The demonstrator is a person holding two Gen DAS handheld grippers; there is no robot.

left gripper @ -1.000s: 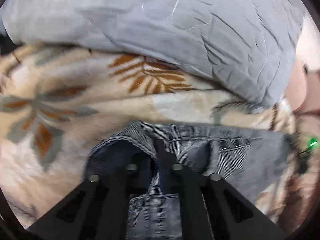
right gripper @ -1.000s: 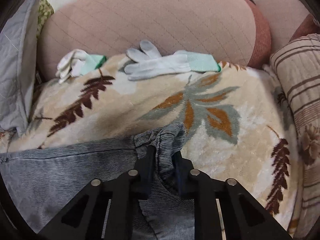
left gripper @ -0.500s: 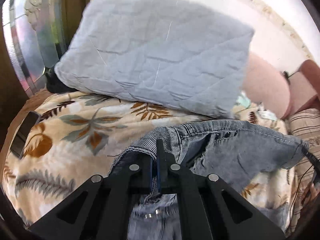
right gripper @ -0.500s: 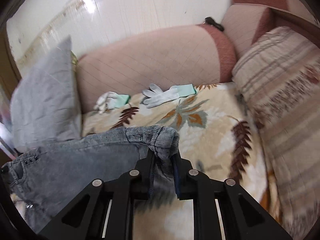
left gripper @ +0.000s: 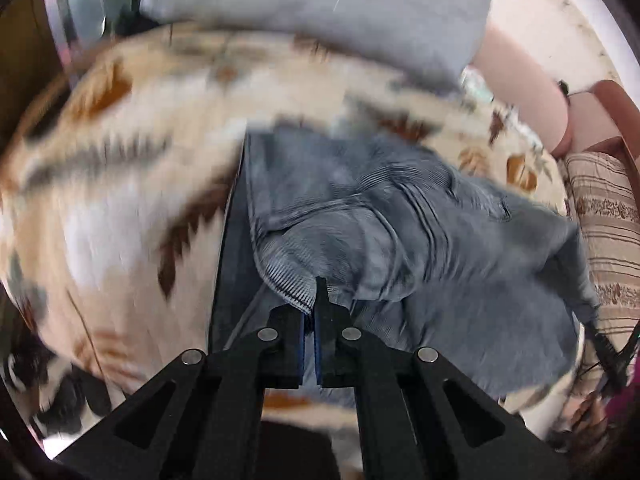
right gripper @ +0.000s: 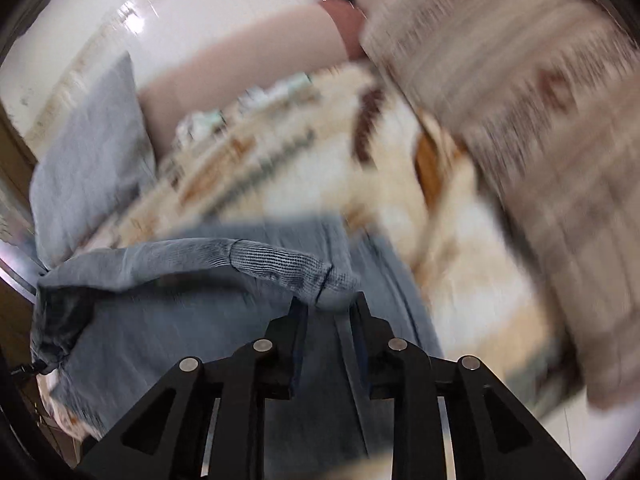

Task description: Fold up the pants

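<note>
Grippers first: black two-finger left gripper [left gripper: 311, 312] is clamped on a ribbed edge of the grey-blue denim pants [left gripper: 400, 232], jaws nearly touching with only fabric between them. Black two-finger right gripper [right gripper: 326, 308] has its jaws set wider, with a bunched ribbed hem of the same pants [right gripper: 192, 292] sitting between the tips — looks pinched, fabric fills the gap.

Pants are lifted at both held points and sag between them. In the left wrist view the cloth spreads from the tips to the right and far side, heavily creased, with a straight dark edge running down its left side. In the right wrist view the hem arcs left from the tips and the body of the pants hangs below and left of it.

Under the pants: cream fleece blanket with brown and grey leaf print [left gripper: 120, 184], covering the surface on all sides — badly motion-blurred in both views.

Farther out: grey quilted pillow [left gripper: 340, 12] at the far edge of the blanket, seen far left from the right wrist [right gripper: 88, 160]. Beige striped cushion [right gripper: 520, 140] on the right, touching the blanket. Pink upholstered sofa back [right gripper: 248, 64] runs behind both. Small pale items near the sofa back, too blurred to identify.
</note>
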